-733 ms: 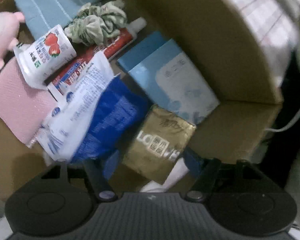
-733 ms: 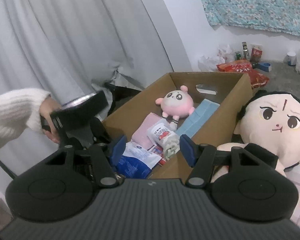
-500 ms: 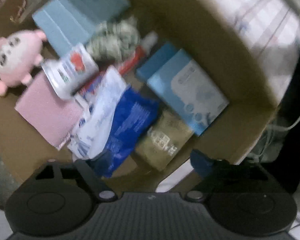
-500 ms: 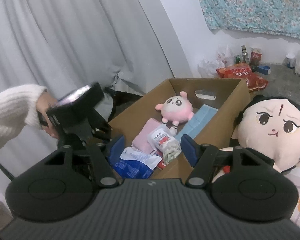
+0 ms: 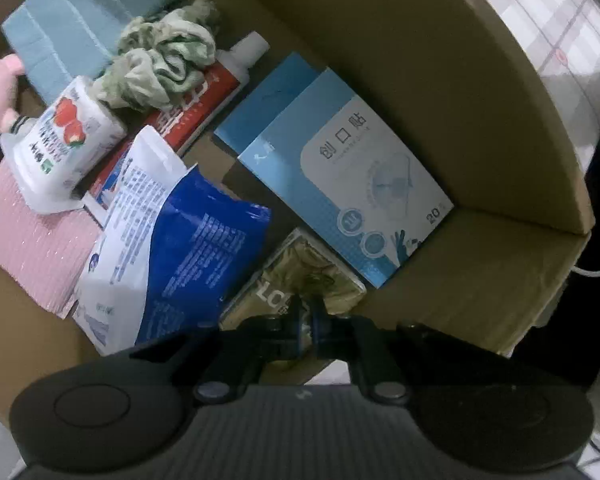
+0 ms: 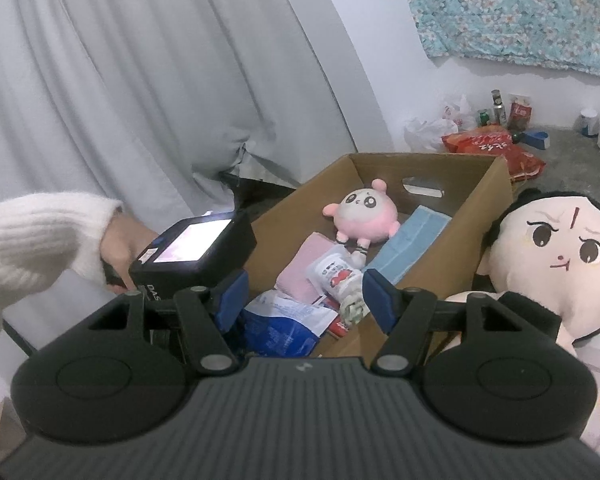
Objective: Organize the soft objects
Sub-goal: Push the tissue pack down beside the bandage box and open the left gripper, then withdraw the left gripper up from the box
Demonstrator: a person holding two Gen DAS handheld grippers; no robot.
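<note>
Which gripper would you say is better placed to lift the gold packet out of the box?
Left. The left gripper is shut on the gold packet; the right gripper hangs open outside the box.

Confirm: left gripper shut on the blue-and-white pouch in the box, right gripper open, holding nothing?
Not the pouch. In the left wrist view the left gripper has just closed on the gold packet, beside the blue-and-white pouch in the cardboard box. The right gripper is open, holding nothing.

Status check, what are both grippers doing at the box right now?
Left gripper just closed on gold packet in cardboard box. Right gripper open, empty. Blue pouch alongside.
</note>
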